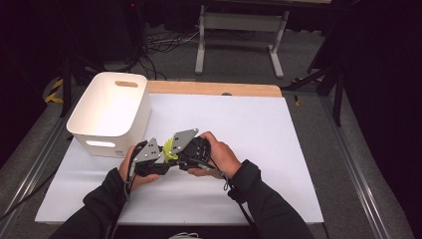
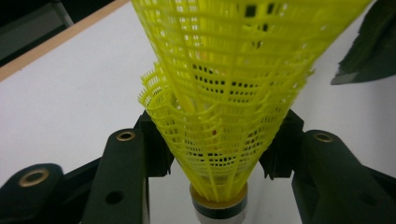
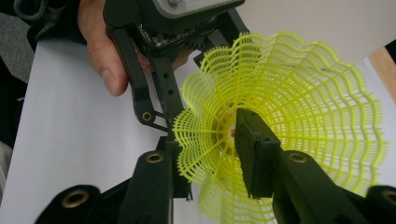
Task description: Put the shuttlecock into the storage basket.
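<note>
Two yellow mesh shuttlecocks (image 1: 170, 148) sit nested one inside the other, held between both grippers just above the white table. In the left gripper view the outer shuttlecock (image 2: 205, 140) stands with its cork base (image 2: 219, 205) down, and my left gripper (image 2: 217, 135) is shut on its narrow lower skirt. The inner skirt (image 2: 243, 46) rises out of it. My right gripper (image 3: 210, 140) is shut on a skirt wall (image 3: 299, 102), one jaw inside the cone and one outside. The left gripper (image 3: 156, 88) shows behind it, in a hand.
A white plastic bin (image 1: 112, 107) with handle slots stands at the table's left rear, close to the grippers. The white sheet (image 1: 259, 129) covers the table, with a wooden edge (image 1: 214, 88) at the back. Table legs and cables lie on the floor beyond.
</note>
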### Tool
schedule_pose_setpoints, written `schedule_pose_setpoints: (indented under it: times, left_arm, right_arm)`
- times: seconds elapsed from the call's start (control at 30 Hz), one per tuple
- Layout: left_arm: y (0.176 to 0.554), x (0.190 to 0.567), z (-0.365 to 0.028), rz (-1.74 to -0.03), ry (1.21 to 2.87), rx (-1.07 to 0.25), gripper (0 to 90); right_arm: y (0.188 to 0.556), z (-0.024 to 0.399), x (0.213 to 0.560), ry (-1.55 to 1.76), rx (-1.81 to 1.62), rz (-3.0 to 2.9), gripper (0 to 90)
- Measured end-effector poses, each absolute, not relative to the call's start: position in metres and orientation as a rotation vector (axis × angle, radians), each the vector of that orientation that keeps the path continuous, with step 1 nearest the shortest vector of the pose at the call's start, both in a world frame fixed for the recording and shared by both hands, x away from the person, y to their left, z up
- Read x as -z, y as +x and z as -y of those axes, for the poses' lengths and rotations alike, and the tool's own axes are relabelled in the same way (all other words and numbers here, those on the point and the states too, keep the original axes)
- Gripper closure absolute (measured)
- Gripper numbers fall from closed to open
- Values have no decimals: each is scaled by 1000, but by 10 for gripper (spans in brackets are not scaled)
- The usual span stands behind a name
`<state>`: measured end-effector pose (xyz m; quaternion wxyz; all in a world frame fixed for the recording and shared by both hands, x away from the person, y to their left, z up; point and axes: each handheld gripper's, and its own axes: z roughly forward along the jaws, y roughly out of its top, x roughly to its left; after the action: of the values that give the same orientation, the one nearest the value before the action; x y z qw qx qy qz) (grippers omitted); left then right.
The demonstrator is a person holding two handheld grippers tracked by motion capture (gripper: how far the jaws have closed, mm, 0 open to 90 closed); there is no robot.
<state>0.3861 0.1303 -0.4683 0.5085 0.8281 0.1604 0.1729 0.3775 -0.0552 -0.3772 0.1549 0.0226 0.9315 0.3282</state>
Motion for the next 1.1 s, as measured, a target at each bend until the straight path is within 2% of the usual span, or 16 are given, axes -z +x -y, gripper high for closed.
schedule_pose_setpoints:
  times: [0.33, 0.37, 0.43, 0.53, 0.83, 1.1]
  left_arm:
    - [382, 467, -132, -379, 1930, -445, 555]
    - [382, 467, -132, -380, 1927, -441, 554]
    - [382, 467, -132, -382, 1922, -451, 555]
    - [381, 466, -133, -382, 1912, -461, 557]
    - [379, 464, -138, -385, 1893, -469, 557]
    - [378, 464, -139, -380, 1888, -464, 558]
  right_arm:
    - [365, 58, 366, 78, -945, -2558, 458]
    - [364, 59, 365, 94, -936, -2534, 407]
    - [363, 60, 362, 120, -933, -2508, 359]
    - [363, 61, 361, 122, -950, -2515, 355]
    - [352, 62, 363, 160, -964, -2380, 202]
    - [350, 75, 361, 203, -1132, -2304, 198]
